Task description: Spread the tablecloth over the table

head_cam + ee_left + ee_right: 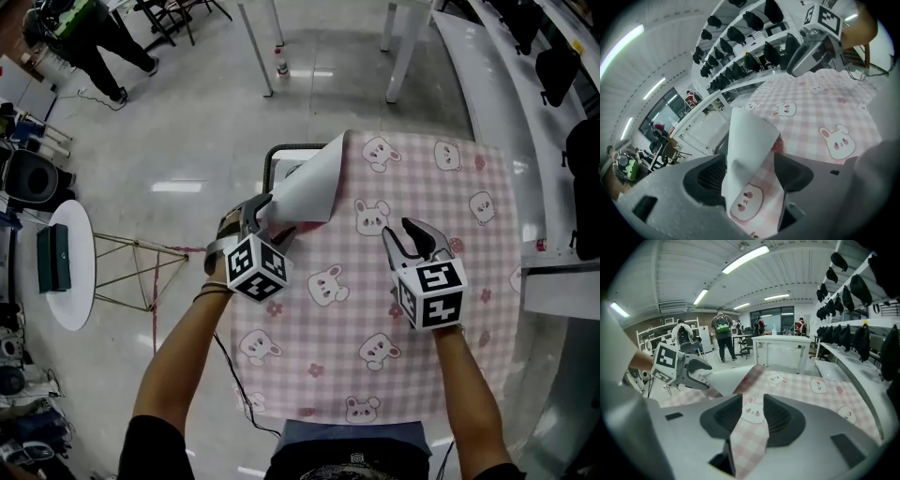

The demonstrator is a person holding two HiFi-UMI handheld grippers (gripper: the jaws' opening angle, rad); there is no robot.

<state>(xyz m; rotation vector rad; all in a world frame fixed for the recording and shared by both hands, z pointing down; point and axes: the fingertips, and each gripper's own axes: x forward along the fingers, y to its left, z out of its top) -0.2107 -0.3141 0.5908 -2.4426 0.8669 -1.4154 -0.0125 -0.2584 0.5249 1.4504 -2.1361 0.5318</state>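
Note:
A pink checked tablecloth [412, 178] with bunny prints lies over the table, whose dark frame [272, 155] shows bare at the far left corner. That corner of the cloth is folded back with its white underside [309, 187] up. My left gripper [267, 211] is at this flap. In the left gripper view the flap [750, 140] stands between wide-apart jaws and leans on one pad, with a gap at the other. My right gripper [417, 239] is over the middle right of the cloth. It is shut on a raised pleat of it [752, 427].
Left of the table stand a round white side table [70, 272] and a wire stand [131, 272]. A person [94, 33] stands far left. White table legs [403, 47] and a bottle [281, 66] are beyond. A long white bench [487, 56] with dark bags runs along the right.

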